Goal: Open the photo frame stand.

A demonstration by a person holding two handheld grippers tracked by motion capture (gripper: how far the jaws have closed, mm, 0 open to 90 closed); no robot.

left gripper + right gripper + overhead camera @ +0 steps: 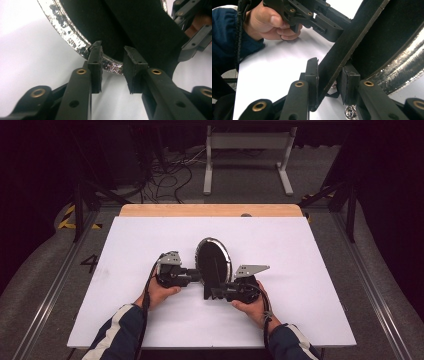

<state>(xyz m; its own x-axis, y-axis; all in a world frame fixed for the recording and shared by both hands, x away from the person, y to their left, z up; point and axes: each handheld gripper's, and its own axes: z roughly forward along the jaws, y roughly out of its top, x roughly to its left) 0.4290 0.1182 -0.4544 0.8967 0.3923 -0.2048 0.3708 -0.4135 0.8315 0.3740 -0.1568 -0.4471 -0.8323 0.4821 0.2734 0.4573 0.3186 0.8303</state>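
Observation:
An oval black object with a worn silver rim [229,260] lies in the middle of the white table [300,270]. A flat black panel [210,281] sticks up from it toward the near side. My left gripper [196,276] is at the oval's left edge. In the left gripper view it [113,53] is open, with the silver rim [67,30] running between the jaws. My right gripper [212,292] reaches in from the near right. Its jaws [330,68] are shut on the black panel [357,32], one pad on each face.
A wooden strip [210,210] borders the far edge of the table. Beyond it are floor cables [165,177] and a white metal stand [247,155]. A small shiny metal piece [350,112] lies under the right gripper. The left hand [267,22] rests on the sheet.

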